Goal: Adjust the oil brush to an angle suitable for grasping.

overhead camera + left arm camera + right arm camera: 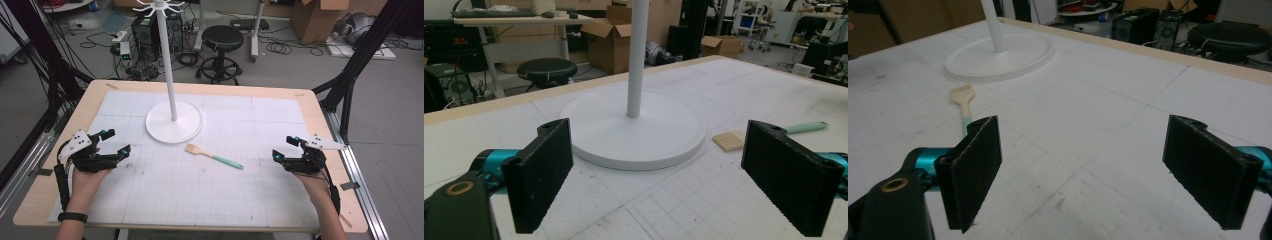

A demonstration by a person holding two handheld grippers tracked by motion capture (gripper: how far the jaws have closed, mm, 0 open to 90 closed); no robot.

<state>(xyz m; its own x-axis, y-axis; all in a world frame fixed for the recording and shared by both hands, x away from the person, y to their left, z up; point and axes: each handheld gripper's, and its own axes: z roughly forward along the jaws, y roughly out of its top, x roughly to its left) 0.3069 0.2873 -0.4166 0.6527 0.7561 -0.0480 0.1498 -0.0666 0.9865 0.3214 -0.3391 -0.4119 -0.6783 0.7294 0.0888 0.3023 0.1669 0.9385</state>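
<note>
Grey floor strewn with cables [295, 48], a black stool [222, 37], cardboard boxes [316, 17] beyond the table.

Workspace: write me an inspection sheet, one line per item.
Surface: wooden table under a white gridded mat, scuffed in places.
Job's things: white stand with a round base and upright pole, hooks at the top; brush with a pale head and green handle lying flat on the mat, just in front of the base, apart from it.
Clutter: nothing seen on the mat.
Grippers: left gripper and right gripper both open, hand-held near the table's sides, holding nothing.
Cables: one trails from each gripper; more lie loose on the floor beyond the table.
Surroundings: black stool, cardboard boxes, a computer tower behind the pole.
</note>
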